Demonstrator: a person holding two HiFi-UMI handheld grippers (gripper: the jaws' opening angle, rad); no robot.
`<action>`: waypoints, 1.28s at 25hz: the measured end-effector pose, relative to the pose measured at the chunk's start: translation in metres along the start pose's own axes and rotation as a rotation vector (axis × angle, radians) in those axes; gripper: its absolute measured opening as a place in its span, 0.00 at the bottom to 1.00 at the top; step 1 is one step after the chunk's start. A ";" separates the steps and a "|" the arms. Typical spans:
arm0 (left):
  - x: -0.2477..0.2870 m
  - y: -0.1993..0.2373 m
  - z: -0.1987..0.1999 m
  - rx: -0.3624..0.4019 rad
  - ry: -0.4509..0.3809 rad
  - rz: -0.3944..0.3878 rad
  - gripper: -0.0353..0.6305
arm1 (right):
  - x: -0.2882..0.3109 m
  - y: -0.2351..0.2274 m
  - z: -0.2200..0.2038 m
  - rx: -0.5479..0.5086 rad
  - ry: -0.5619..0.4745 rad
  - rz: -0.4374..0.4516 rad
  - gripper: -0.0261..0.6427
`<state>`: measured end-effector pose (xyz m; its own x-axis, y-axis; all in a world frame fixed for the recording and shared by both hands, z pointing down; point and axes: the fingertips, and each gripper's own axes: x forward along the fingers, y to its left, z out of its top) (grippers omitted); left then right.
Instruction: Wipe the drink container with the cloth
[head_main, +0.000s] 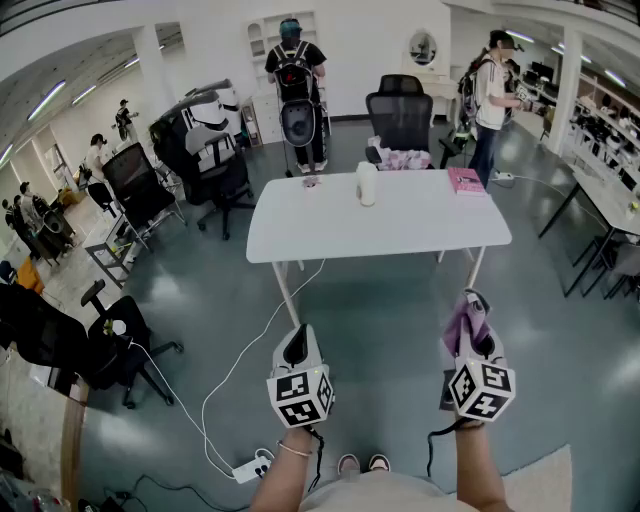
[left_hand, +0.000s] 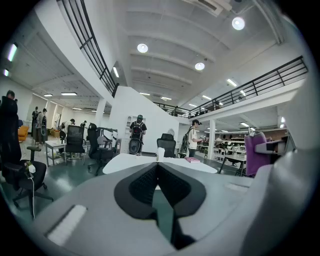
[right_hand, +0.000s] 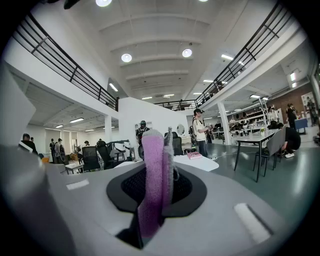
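Purple fleece, the cloth (head_main: 465, 318), is pinched in the right tool (head_main: 470, 338). Its jaws press onto a fold that sticks up past the tips. The left tool (head_main: 297, 347) has its jaws pressed together on nothing. Both are held low over the floor, well short of the near edge of the white worktop (head_main: 420, 230). The drink container (head_main: 367, 184), pale and upright, stands on the far half of that worktop, about midway along it, with a pink book (head_main: 465, 180) toward the worktop's right end.

I'd say the cloth is in hand and ready, but no wiping has begun. The person has yet to reach the worktop, steady the container, probably with the left tool, and rub it down.

The container is too small here to tell whether it has a lid or what needs cleaning off. How much cloth trails below the right tool is hidden by the tool's body. A small dark thing near the worktop's far left corner can't be made out.
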<state>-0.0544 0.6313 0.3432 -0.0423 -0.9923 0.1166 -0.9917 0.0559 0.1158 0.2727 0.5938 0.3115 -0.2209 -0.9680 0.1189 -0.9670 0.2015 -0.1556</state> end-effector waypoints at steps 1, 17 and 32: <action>0.000 -0.001 0.001 0.002 0.000 -0.002 0.05 | 0.000 0.000 0.001 -0.001 0.000 0.001 0.14; 0.008 -0.012 -0.004 -0.015 0.006 -0.049 0.05 | 0.003 0.000 -0.005 0.018 0.016 0.023 0.14; 0.012 -0.035 -0.005 0.001 0.015 -0.146 0.25 | 0.000 -0.021 -0.022 0.037 0.057 -0.014 0.14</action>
<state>-0.0196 0.6175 0.3457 0.1042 -0.9881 0.1130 -0.9873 -0.0891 0.1315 0.2899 0.5930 0.3367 -0.2151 -0.9605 0.1767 -0.9650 0.1812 -0.1898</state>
